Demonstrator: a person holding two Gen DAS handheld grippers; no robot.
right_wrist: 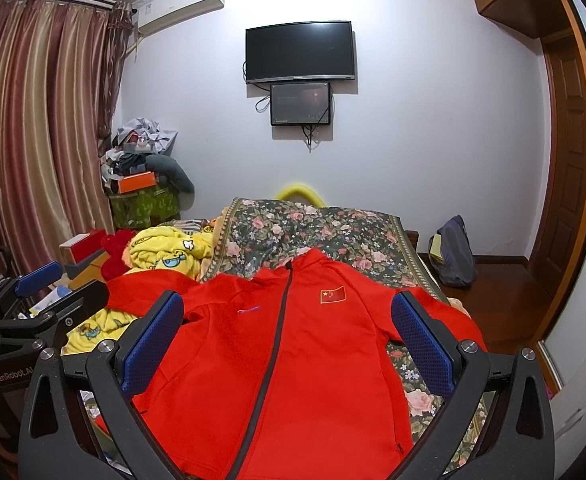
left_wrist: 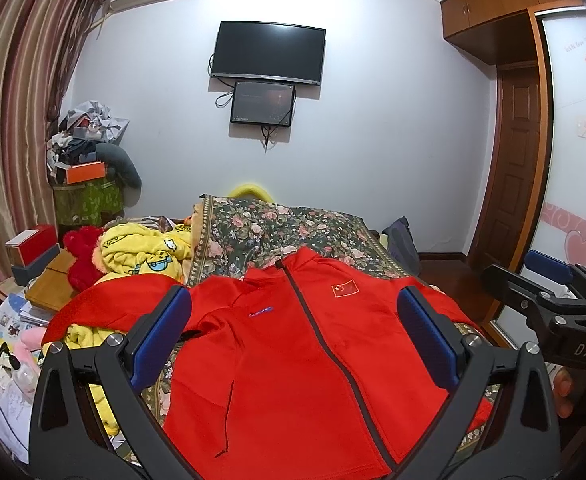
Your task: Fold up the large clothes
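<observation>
Here is the red jacket [left_wrist: 293, 344] filling the lower centre of the left wrist view, laid front-up on the bed [left_wrist: 293, 224], zip closed and running from the collar down toward the bottom edge of the frame, a small flag patch [left_wrist: 345, 289] on the chest just right of the zip. One sleeve stretches off to the left of the frame, over a yellow blanket [left_wrist: 141, 252] bunched up at middle left. The left gripper [left_wrist: 293, 320] hangs above the jacket with its jaws spread wide, blue pads either side of the chest, nothing between them. At the right edge of that same view the right gripper [left_wrist: 549, 284] pokes in, and fingertips [left_wrist: 563, 392] of the person's hand show just below it. Over to the right wrist view: the right gripper [right_wrist: 287, 324] also sits above the jacket [right_wrist: 277, 360] with jaws released and wide apart, the zip running between the pads, while the left gripper [right_wrist: 41, 292] shows at the left edge, likewise apart. The floral bedspread [right_wrist: 333, 228] covers the bed beyond the collar. On the far wall, upper centre, a dark television [right_wrist: 299, 52] hangs with a smaller screen [right_wrist: 300, 104] right under it. Striped curtains [right_wrist: 37, 120] fill the left side, and a backpack [right_wrist: 455, 252] sits on the floor at middle right.
</observation>
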